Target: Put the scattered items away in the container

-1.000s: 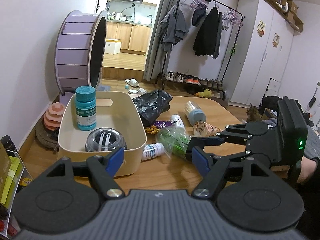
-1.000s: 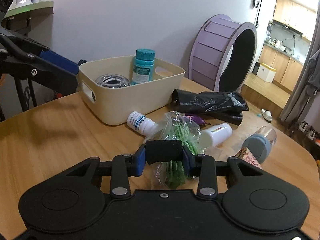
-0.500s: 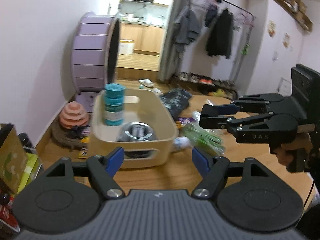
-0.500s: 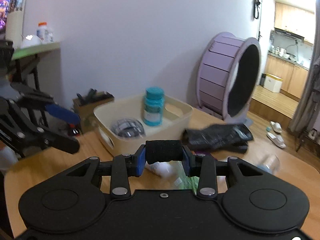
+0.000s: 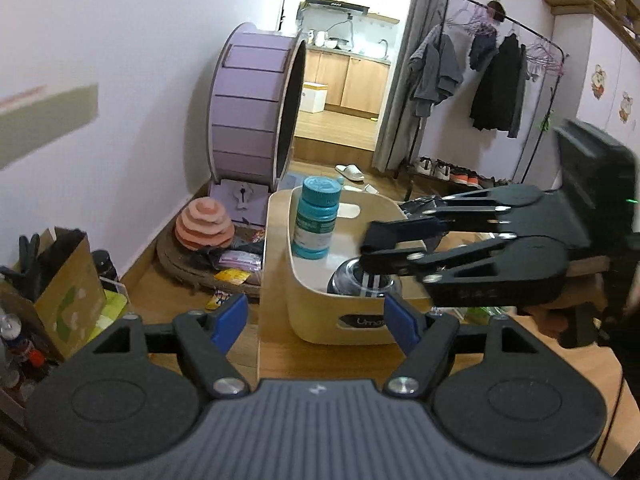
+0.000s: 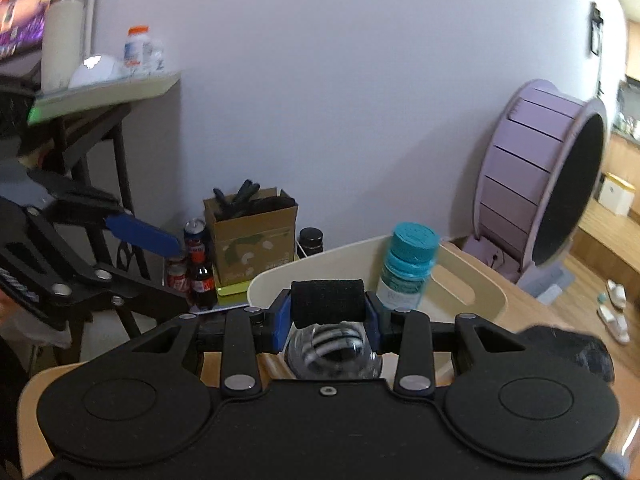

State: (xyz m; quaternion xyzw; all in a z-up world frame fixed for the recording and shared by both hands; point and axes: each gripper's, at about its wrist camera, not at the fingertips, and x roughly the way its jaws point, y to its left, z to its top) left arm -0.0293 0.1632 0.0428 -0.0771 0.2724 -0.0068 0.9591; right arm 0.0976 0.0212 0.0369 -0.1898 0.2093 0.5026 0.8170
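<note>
A cream bin (image 5: 320, 312) stands on the wooden table, also in the right wrist view (image 6: 472, 280). It holds a teal-capped bottle (image 5: 318, 220) (image 6: 408, 264) and a clear gyro ball (image 5: 366, 282) (image 6: 332, 350). My right gripper (image 6: 328, 300) is shut on a black roll (image 6: 328, 300) and hovers over the bin, above the ball; in the left wrist view it reaches in from the right (image 5: 370, 246). My left gripper (image 5: 316, 318) is open and empty just in front of the bin's near wall.
A black bag (image 6: 568, 352) lies on the table right of the bin. A purple wheel (image 5: 256, 108) stands behind by the wall. A cardboard box (image 6: 250, 236) and drink bottles (image 6: 198, 276) sit on the floor beyond the table's left edge.
My right gripper has lifted off the table with the black roll and swung left over the bin. My left gripper has drawn back and left, staying open.
</note>
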